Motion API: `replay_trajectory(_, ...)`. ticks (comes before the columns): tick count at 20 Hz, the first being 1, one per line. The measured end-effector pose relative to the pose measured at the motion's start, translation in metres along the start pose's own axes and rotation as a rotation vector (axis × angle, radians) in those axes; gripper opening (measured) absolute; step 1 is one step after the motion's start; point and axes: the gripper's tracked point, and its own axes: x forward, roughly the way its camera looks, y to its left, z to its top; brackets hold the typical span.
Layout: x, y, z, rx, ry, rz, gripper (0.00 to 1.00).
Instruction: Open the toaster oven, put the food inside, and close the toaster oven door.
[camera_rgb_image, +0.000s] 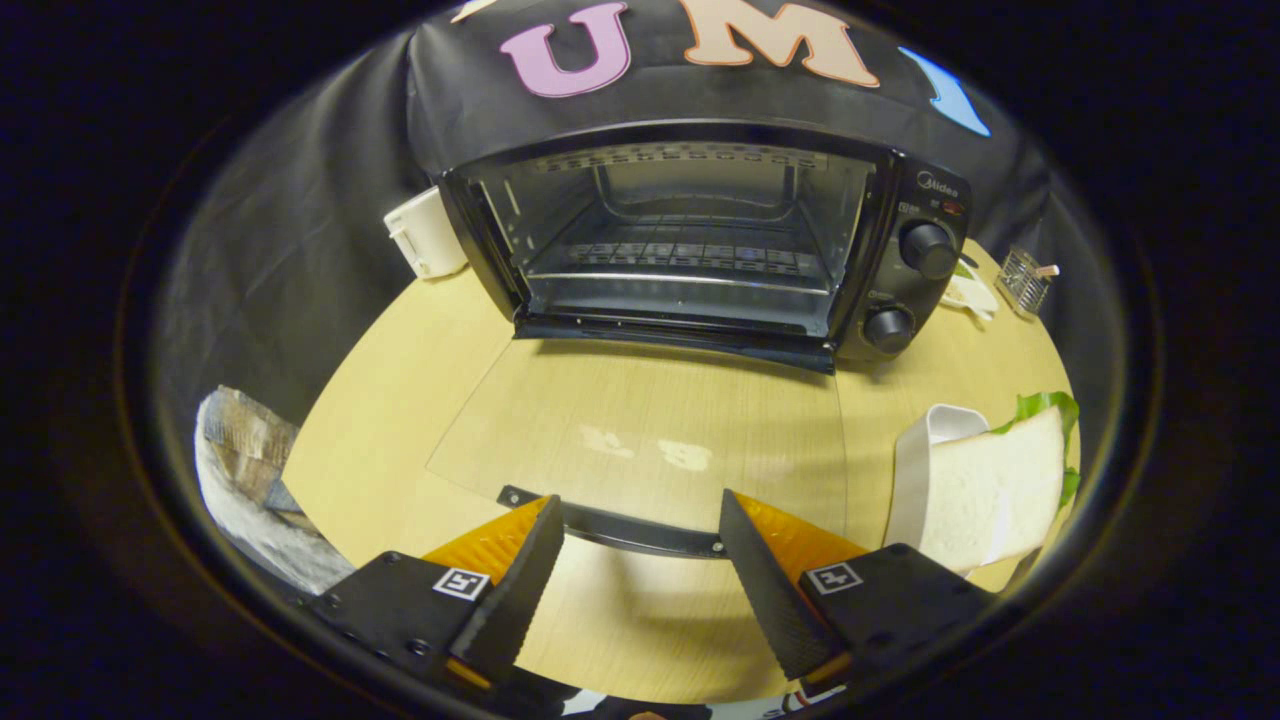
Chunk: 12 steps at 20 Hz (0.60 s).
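The toaster oven (700, 240) stands at the far side of the table (400, 400) with its glass door (640, 430) folded all the way down, lying flat toward the gripper (640, 520). Inside, a wire rack (690, 255) sits bare, with the back wall dim behind it. Two knobs (925, 250) sit one above the other on its right-hand panel.

The gripper's fingers stand apart, holding nothing. The door's dark handle (630, 530) runs across between them, its ends hidden behind the fingertips; whether either finger touches it cannot be told.

To the right of the fingers, a sandwich (1000, 490) of white bread with green lettuce (1050, 410) showing at its top edge leans in a white dish (925, 450). The dish is mostly hidden by the bread.

Left of the oven a white box (425, 232) is half covered by the oven's side. Beyond the oven's right side lie a small wire basket (1022, 278) and some pale items (970, 292) too small to make out.
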Motion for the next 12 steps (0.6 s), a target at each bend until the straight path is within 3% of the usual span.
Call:
replay_trajectory(7,-0.041,-0.038,0.078,0.094,-0.208,-0.017,0.98)
replay_trajectory(12,-0.078,-0.111,0.131,0.161,-0.351,-0.116,0.98)
